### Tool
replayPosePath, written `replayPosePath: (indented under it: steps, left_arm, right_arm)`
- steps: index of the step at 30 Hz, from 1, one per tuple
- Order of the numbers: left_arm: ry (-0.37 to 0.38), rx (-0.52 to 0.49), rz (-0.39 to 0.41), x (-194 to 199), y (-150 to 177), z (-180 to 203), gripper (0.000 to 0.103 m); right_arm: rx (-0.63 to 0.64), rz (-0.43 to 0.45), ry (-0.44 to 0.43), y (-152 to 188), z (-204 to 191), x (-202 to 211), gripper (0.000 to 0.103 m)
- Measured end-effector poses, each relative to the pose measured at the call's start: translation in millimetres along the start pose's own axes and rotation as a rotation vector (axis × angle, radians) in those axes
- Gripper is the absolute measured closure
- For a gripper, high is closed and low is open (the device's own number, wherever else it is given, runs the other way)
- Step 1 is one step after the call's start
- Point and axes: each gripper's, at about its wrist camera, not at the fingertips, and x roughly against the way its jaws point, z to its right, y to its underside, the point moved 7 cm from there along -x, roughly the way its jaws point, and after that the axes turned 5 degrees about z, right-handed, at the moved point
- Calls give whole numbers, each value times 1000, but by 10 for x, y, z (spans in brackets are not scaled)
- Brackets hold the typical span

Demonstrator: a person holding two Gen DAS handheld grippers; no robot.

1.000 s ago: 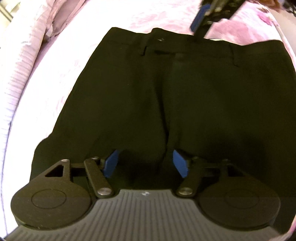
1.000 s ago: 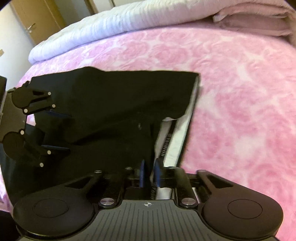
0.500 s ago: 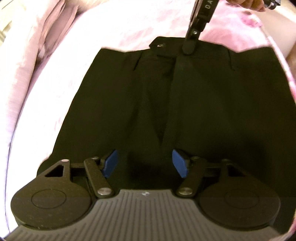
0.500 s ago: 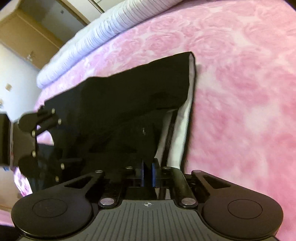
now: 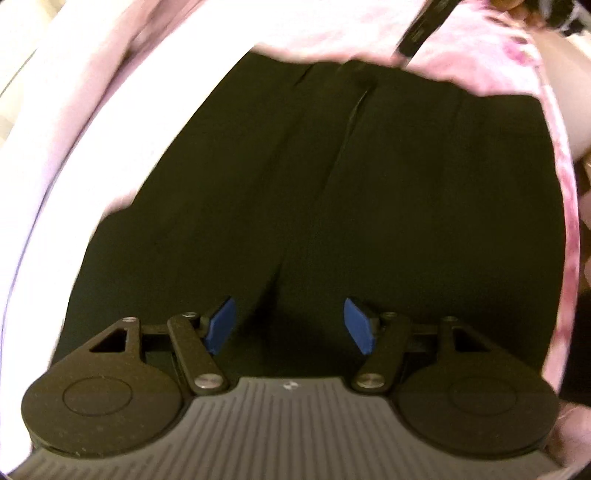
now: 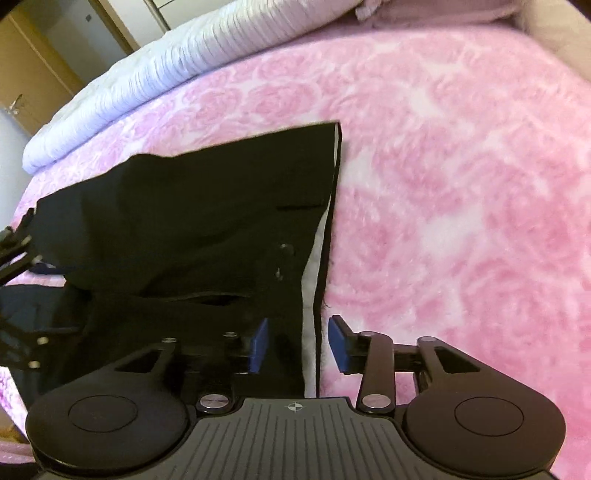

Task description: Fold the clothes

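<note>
Black trousers (image 5: 369, 203) lie spread on the pink rose bedspread (image 5: 461, 74), waistband at the far end. My left gripper (image 5: 290, 325) is open above the legs near the crotch, with nothing between its blue pads. In the right wrist view the trousers (image 6: 203, 221) lie slightly rumpled, with the white waistband lining (image 6: 314, 277) showing. My right gripper (image 6: 298, 345) is open and straddles the waistband edge; I cannot tell whether its pads touch the cloth. The right gripper (image 5: 421, 29) shows at the top of the left view, and the left gripper (image 6: 18, 258) at the left edge of the right view.
A folded white quilt (image 6: 166, 74) runs along the far side of the bed, with a pinkish pillow (image 6: 424, 11) beside it. The open bedspread (image 6: 461, 184) stretches right of the trousers. A wooden door (image 6: 22, 74) stands beyond. A hand (image 5: 517, 11) holds the right gripper.
My right gripper was shut on the waistband and has now opened and let it go. The waistband has settled on the bed. The left gripper stays open over the legs.
</note>
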Motion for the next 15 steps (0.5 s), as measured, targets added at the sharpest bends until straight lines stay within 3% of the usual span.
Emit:
replayPosePath:
  steps: [3, 7, 10, 15]
  left_arm:
    - [-71, 83, -129, 158, 643, -175, 41]
    - [-135, 206, -262, 378, 1464, -367, 41]
    - [-163, 248, -298, 516, 1959, -437, 41]
    - [-163, 233, -287, 643, 2678, -473, 40]
  right_arm:
    - [39, 36, 31, 3, -228, 124, 61]
    - [76, 2, -44, 140, -774, 33, 61]
    - [117, -54, -106, 303, -1275, -89, 61]
    - [188, -103, -106, 639, -2076, -218, 61]
